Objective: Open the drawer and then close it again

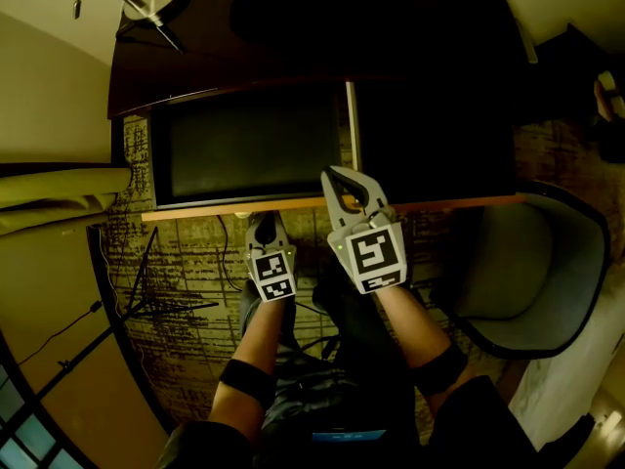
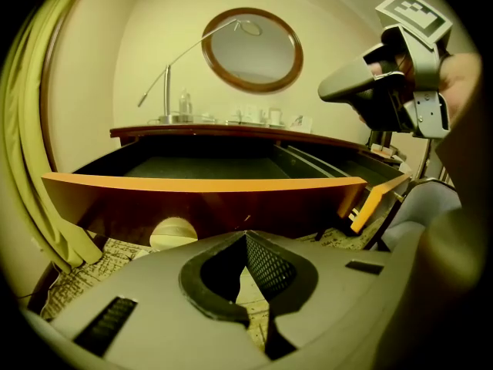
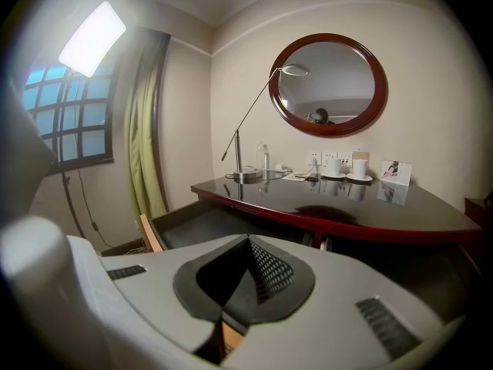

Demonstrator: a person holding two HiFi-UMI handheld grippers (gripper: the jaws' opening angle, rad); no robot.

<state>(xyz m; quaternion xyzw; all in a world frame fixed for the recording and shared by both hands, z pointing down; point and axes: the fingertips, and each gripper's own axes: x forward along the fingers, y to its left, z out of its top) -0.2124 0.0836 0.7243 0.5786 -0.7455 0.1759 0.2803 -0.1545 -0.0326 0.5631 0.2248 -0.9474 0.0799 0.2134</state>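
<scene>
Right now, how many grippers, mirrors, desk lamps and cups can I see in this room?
Grippers: 2 (left gripper, right gripper)
Mirror: 1
Desk lamp: 1
Cups: 2 (left cup, right cup)
Total: 6

Head view looks steeply down on the open drawer; left gripper view sits low by its front, right gripper view higher, both facing the mirror.

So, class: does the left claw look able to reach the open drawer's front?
Probably yes: the shut left claw faces the drawer front with nothing between them, and the right claw is off to one side.
</scene>
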